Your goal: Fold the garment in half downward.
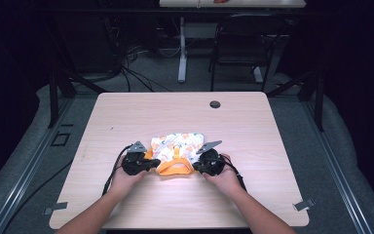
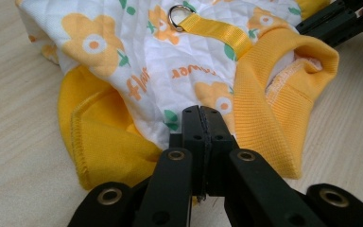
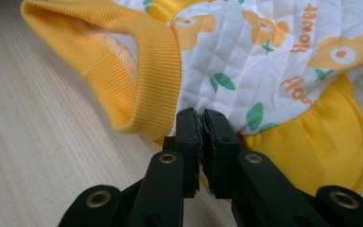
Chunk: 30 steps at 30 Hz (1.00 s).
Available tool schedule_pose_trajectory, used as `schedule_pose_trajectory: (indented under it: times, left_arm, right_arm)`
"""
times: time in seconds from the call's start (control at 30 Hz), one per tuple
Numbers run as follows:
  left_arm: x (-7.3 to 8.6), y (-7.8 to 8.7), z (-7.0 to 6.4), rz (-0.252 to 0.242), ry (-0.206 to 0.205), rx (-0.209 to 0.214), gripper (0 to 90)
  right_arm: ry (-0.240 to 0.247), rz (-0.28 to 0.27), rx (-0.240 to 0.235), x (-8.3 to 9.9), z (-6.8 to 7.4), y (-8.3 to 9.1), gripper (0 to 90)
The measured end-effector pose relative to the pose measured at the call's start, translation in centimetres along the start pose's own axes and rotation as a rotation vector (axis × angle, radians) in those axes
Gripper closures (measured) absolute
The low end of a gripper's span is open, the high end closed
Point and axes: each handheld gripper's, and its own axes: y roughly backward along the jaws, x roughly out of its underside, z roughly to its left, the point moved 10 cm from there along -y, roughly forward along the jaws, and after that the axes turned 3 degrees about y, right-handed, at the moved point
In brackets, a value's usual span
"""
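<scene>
Quilted flowered garment (image 1: 177, 146) on the table (image 1: 253, 141), pinched by closed left claw (image 1: 152, 163) and right claw (image 1: 195, 164)

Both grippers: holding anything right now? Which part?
Yes. The left gripper and right gripper are each shut on the small flowered garment, pinching its quilted white fabric at opposite sides beside the yellow ribbed collar.

place: a lab or recording room, dimly lit. a bare light-wood table (image 1: 126, 112) with a round cable hole (image 1: 215, 104) is set on grey carpet (image 1: 39, 141). black metal frame rails (image 1: 53, 97) are placed at its sides. loose cables (image 1: 126, 68) are heaped on the floor behind, beside a black chair (image 1: 241, 44) and a white desk leg (image 1: 182, 48).
</scene>
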Motion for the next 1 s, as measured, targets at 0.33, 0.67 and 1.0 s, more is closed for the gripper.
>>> schedule_pose_trajectory:
  times: [0.33, 0.67, 1.0]
  left_arm:
    - [-0.3, 0.6, -0.1, -0.017, 0.004, 0.007, 89.3]
    - [-1.0, 2.5, -0.5, -0.018, -0.01, -0.008, 89.1]
    - [-1.8, 4.9, -1.9, -0.03, -0.055, -0.003, 87.5]
  right_arm:
    - [-0.014, -0.016, -0.006, -0.2, 0.0, 0.6, 83.0]
    - [0.014, -0.052, -0.006, -0.9, 0.6, 2.7, 82.6]
    - [0.033, -0.085, 0.005, -1.4, 1.3, 4.7, 81.8]
